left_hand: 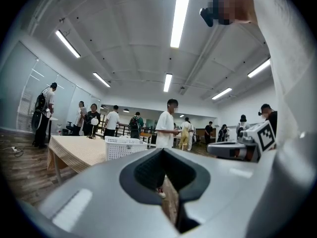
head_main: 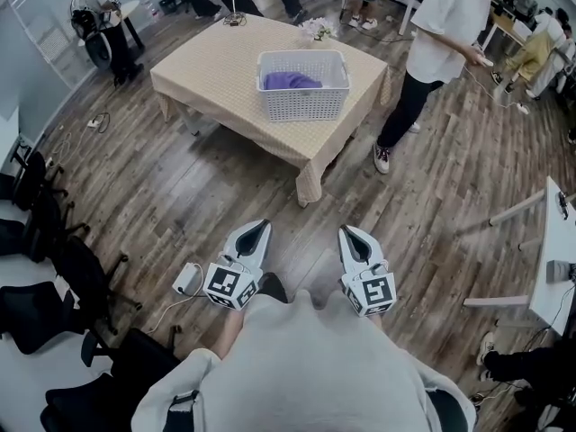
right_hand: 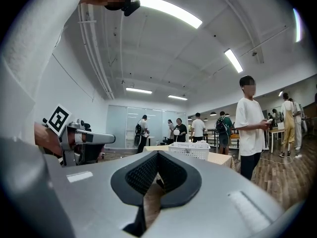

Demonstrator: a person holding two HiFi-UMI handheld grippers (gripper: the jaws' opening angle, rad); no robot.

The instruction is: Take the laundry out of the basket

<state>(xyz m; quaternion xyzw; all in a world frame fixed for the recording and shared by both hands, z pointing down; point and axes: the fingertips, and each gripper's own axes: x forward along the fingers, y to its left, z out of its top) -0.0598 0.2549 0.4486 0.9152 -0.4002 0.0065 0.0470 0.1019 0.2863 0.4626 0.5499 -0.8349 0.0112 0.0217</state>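
Claws together, both empty: my left claw (head_main: pixel 260 227) and right claw (head_main: pixel 349 232) hang near me, while purple laundry (head_main: pixel 290 81) lies in the basket (head_main: pixel 301 106) on the far table (head_main: pixel 216 70), well apart.

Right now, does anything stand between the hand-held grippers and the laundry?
Nothing visible does. Bare floor and table separate the left hand-held gripper and right hand-held gripper from the basket; the laundry lies inside, open from above. A person stands beside the table, off that line.
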